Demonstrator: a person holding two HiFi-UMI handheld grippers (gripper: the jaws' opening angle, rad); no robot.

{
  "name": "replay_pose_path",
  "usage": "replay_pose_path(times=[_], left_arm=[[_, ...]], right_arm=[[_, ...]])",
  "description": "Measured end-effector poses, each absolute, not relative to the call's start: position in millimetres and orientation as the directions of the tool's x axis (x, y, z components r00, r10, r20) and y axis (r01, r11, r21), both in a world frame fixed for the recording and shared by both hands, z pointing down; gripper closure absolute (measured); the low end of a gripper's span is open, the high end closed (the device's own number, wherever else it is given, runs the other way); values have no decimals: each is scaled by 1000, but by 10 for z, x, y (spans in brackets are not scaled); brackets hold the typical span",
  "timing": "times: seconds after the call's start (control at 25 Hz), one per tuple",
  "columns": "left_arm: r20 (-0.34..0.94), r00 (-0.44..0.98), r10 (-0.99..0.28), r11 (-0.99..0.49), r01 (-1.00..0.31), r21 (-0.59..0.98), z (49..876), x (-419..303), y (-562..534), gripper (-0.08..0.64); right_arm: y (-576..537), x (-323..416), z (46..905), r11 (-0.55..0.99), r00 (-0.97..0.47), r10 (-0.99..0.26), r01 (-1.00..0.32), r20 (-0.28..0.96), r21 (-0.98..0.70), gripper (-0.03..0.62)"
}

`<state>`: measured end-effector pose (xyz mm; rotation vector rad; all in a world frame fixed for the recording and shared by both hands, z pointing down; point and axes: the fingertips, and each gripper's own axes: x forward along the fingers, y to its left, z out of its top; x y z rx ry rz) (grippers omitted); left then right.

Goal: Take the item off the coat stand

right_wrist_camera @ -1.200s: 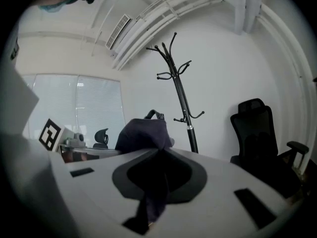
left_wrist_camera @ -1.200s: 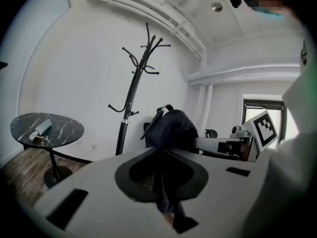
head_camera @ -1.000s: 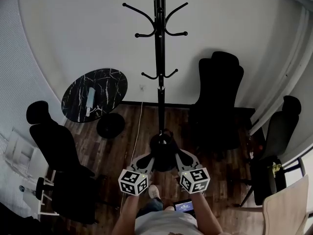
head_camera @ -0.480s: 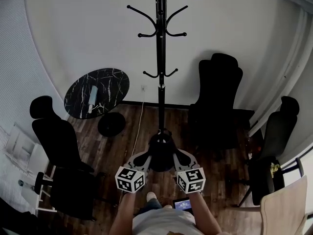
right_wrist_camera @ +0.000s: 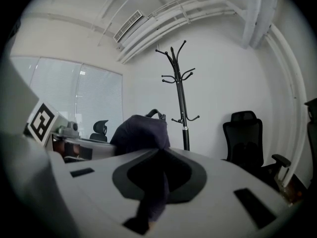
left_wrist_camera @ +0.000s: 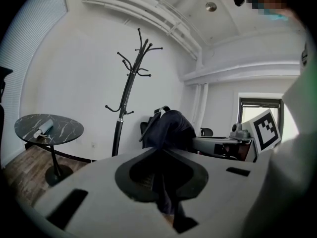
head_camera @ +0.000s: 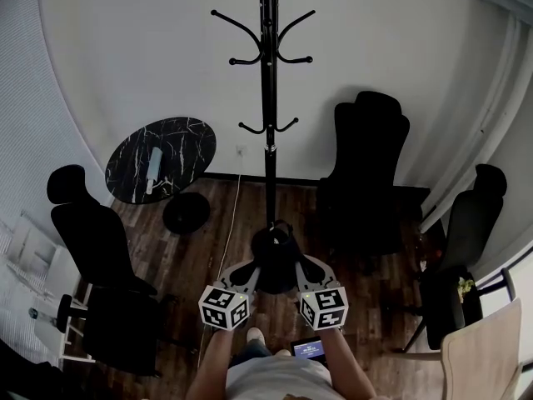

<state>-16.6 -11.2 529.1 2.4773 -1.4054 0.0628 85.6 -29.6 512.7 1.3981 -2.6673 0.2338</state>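
Observation:
A black coat stand [head_camera: 268, 98] rises against the white wall, and all the hooks in view are bare. In front of its base hangs a dark bag [head_camera: 275, 252] with a handle loop on top. My left gripper [head_camera: 246, 275] and right gripper [head_camera: 310, 272] hold it from either side. Along the left gripper [left_wrist_camera: 166, 182], dark fabric of the bag [left_wrist_camera: 171, 128] is pinched between the shut jaws, and the stand [left_wrist_camera: 130, 90] is behind. The right gripper [right_wrist_camera: 158, 182] is likewise shut on a fold of the bag [right_wrist_camera: 141, 133], with the stand [right_wrist_camera: 181, 93] beyond.
A round black marble table [head_camera: 187, 140] with a small pale object [head_camera: 154, 161] stands at the left. Black office chairs [head_camera: 371, 165] [head_camera: 92, 232] [head_camera: 466, 248] ring the stand. A pale wooden chair [head_camera: 487, 357] is at the lower right. A white cable [head_camera: 233, 215] runs over the wood floor.
The head view has shifted slightly. Both grippers stay shut on the bag in about the same place in front of the stand.

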Motion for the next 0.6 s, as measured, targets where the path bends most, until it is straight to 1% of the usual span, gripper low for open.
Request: replay_pose_path(times=[0.6], left_arm=[[181,544,-819,-501,-833,234,5290,-74,-177,528]], right_arm=[[-333,906,5174,549,-555,-810,-831,191,-88,558]])
